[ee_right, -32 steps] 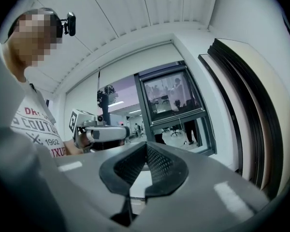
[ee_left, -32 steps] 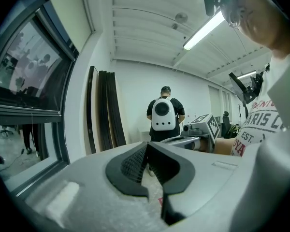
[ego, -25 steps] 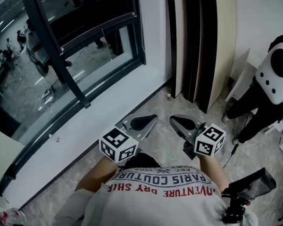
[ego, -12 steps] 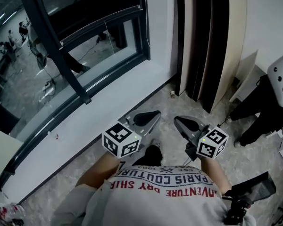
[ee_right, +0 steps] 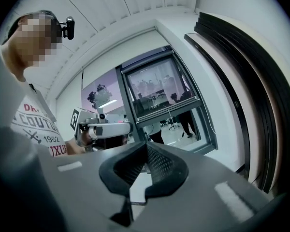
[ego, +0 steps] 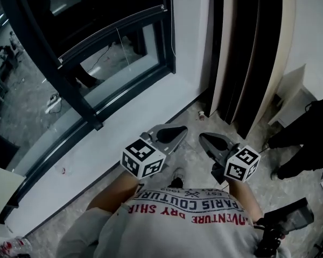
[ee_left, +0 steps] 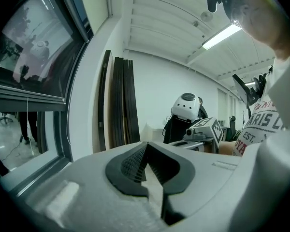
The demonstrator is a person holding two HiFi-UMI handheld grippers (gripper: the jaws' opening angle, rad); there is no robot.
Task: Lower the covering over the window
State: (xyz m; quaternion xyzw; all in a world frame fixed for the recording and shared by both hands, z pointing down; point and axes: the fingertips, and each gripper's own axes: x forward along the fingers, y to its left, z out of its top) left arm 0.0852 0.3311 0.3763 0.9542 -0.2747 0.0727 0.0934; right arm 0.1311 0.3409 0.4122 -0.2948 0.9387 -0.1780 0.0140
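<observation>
Stepping closer to the uncovered window, carrying left tool and right tool forward, both pinched together and empty.

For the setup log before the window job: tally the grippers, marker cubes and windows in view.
Grippers: 2 (left gripper, right gripper)
Marker cubes: 2 (left cube, right cube)
Window: 1
Total: 5

Window top cut by head view's upper edge. Horizontal bar across it: covering's rail or frame, cannot tell. Bystander cropped at right edge, legs only. Speck on floor by panels: too small to identify.
</observation>
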